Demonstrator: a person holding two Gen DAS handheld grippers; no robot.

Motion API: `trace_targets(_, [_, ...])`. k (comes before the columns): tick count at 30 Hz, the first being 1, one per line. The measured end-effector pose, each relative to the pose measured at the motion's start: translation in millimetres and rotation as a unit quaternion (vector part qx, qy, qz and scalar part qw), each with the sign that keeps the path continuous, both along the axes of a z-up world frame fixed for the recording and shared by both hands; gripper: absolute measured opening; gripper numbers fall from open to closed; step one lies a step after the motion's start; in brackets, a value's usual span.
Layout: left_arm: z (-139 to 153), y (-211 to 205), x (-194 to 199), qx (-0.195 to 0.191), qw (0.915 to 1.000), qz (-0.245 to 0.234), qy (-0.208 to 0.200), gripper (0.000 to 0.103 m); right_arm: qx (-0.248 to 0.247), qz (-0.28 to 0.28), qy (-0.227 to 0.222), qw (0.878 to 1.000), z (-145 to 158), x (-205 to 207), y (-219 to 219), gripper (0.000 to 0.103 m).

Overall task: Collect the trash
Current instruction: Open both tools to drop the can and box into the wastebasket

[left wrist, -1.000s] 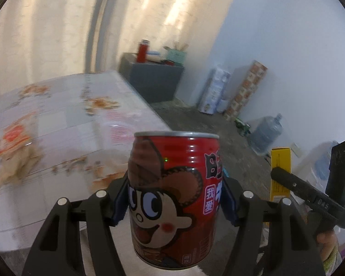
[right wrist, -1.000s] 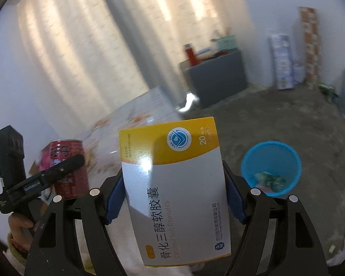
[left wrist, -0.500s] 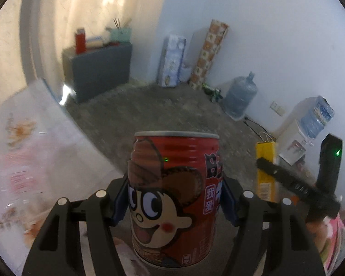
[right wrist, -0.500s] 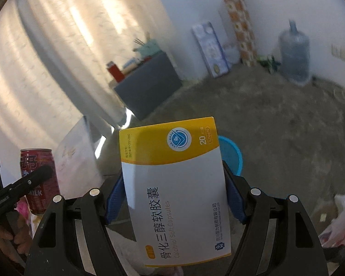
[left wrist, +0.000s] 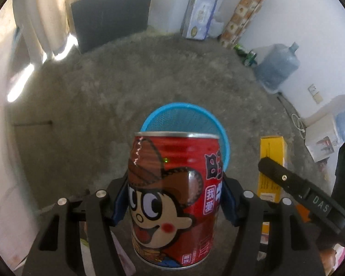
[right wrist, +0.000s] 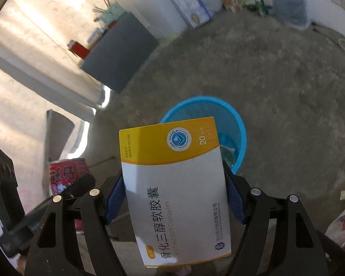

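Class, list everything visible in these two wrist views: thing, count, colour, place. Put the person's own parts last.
can: one, red, held in left gripper
medicine box: one, yellow and white, held in right gripper
bin: one, blue, on floor beyond both
cabinet: one, dark grey, by curtain
water jug: one, bluish, at wall
cartons: two, leaning on wall
plastic bag: one, white, floor right
left gripper: black, blue fingers
right gripper: black, blue fingers

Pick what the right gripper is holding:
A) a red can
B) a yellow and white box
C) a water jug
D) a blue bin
B: the right gripper has its jaws clamped on both sides of the yellow and white box, while the can sits in the left gripper.
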State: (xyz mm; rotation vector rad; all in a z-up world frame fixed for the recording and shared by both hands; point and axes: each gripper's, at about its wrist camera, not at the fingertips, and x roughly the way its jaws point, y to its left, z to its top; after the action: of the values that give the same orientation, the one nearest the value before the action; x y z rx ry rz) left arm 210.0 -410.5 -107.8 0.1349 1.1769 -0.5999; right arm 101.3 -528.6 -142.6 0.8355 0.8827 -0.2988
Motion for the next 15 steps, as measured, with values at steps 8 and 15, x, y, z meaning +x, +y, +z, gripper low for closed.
trace_targets(8, [-54, -38, 41, 0.011, 0.9992, -0.002, 0.039, 0.064, 0.028, -0.003, 0.047, 0.999, -42, 43, -22, 0.071])
trace_targets(15, [-83, -60, 65, 0.033, 0.9980, 0.001, 0.054, 0.076, 0.043, 0.014, 0.097, 0.994, -85, 82, -37, 0.079])
